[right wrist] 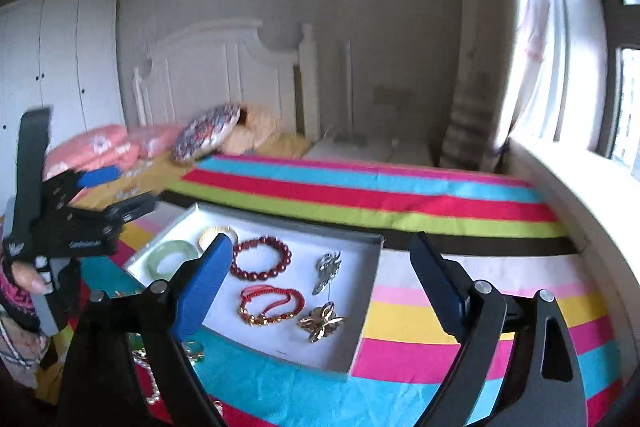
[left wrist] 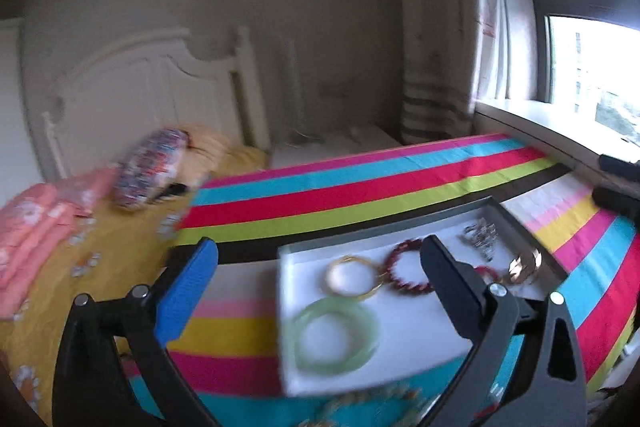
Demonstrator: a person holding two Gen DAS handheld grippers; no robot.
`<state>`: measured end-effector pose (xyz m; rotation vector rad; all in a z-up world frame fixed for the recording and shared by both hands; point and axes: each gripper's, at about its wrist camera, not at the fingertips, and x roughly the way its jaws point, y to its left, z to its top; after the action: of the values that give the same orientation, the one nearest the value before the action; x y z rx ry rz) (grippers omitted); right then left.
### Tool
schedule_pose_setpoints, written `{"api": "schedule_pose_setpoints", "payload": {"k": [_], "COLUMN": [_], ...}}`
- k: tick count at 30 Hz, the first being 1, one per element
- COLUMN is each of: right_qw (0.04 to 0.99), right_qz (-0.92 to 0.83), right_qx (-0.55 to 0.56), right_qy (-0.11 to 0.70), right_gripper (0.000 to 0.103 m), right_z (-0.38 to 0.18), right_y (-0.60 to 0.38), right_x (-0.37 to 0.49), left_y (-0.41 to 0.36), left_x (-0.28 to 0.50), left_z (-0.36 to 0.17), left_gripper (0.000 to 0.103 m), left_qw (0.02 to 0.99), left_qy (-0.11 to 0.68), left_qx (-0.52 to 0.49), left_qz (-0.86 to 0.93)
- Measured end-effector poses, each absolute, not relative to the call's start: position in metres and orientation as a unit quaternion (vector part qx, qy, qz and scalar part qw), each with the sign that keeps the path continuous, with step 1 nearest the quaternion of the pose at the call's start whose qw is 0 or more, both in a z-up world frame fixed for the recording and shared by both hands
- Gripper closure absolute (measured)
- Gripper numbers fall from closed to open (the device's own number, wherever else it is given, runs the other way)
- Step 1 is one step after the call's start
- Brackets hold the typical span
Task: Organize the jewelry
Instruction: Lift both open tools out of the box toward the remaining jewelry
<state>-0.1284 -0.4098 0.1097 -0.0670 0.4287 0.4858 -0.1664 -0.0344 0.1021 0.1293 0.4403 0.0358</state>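
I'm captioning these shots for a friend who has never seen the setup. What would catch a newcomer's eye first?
The striped cloth, bright bands across the bed, stands out first. On it sits a white tray holding a green bangle, a gold bangle, a red bead bracelet and brooches. Both grippers stand open above it, nothing between their fingers.

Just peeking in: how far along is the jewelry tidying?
Mostly done, it seems: bangles, red bracelets and brooches lie in the white box. Nothing is in hand; both tongs, left and right, are open and empty. Some beads remain on the striped cloth beside the box.
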Motion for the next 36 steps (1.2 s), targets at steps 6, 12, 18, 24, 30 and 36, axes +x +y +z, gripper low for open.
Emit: {"api": "schedule_pose_setpoints", "payload": {"k": [6, 12, 18, 24, 30, 36], "right_qw": [0.932, 0.898, 0.854, 0.820, 0.808, 0.810], "right_qz": [0.255, 0.332, 0.397, 0.417, 0.434, 0.439], "right_qx": [-0.018, -0.091, -0.135, -0.153, -0.172, -0.183], "right_qy": [0.255, 0.273, 0.310, 0.362, 0.361, 0.344], "right_gripper": [0.016, 0.016, 0.016, 0.035, 0.049, 0.051], "right_z": [0.082, 0.054, 0.036, 0.015, 0.012, 0.019], "right_y": [-0.408, -0.362, -0.314, -0.285, -0.274, -0.264], "right_x": [-0.139, -0.171, -0.190, -0.197, -0.207, -0.209], "left_y": [0.007, 0.039, 0.058, 0.061, 0.058, 0.062], "left_x": [-0.201, -0.209, -0.204, -0.205, -0.200, -0.195], "left_z": [0.062, 0.038, 0.032, 0.030, 0.029, 0.026], "left_gripper": [0.003, 0.003, 0.003, 0.003, 0.003, 0.003], "left_qw": [0.961, 0.958, 0.956, 0.956, 0.953, 0.947], "left_qy": [0.269, 0.275, 0.284, 0.283, 0.292, 0.308], "left_qx": [0.040, 0.001, -0.060, -0.075, -0.072, -0.082], "left_qz": [0.053, 0.074, 0.033, 0.020, 0.028, 0.032]}}
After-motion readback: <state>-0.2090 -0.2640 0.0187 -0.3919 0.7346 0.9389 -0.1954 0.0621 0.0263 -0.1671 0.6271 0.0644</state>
